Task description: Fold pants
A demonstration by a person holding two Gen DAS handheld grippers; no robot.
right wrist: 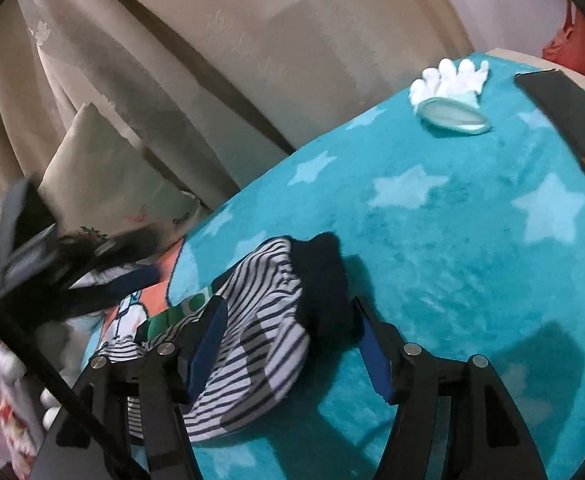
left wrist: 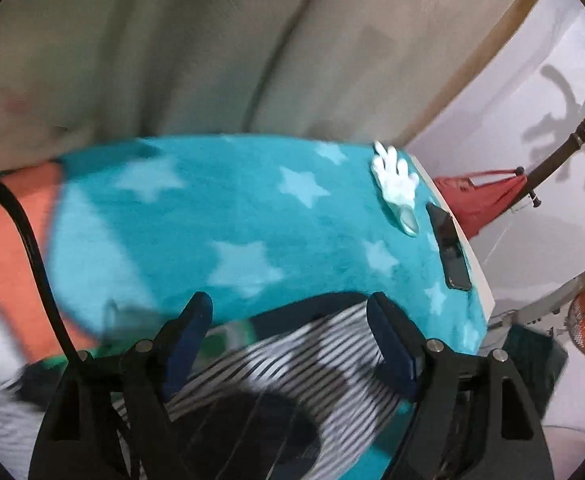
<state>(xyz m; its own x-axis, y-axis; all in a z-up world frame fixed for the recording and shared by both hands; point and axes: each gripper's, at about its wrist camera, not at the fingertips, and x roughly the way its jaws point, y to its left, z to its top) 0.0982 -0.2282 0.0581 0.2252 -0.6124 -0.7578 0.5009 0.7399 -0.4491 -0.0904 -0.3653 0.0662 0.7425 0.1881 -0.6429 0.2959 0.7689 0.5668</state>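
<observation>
The pants [right wrist: 260, 316] are small, navy-and-white striped with a dark navy band, lying bunched on a teal star-patterned blanket [right wrist: 452, 240]. In the left wrist view the pants [left wrist: 292, 344] lie just under and between my fingers. My left gripper [left wrist: 290, 308] is open above them, holding nothing. My right gripper [right wrist: 288, 314] is open, its jaws straddling the bunched pants and navy band. The left gripper [right wrist: 52, 264] shows blurred at the left in the right wrist view.
A white glove [right wrist: 448, 80] and a dark phone [right wrist: 568, 116] lie on the blanket's far right; they also show in the left wrist view as glove [left wrist: 396, 180] and phone [left wrist: 448, 248]. Beige curtains [right wrist: 212, 60] hang behind. An orange patterned cloth [left wrist: 8, 248] lies left. A coat stand [left wrist: 572, 140] stands right.
</observation>
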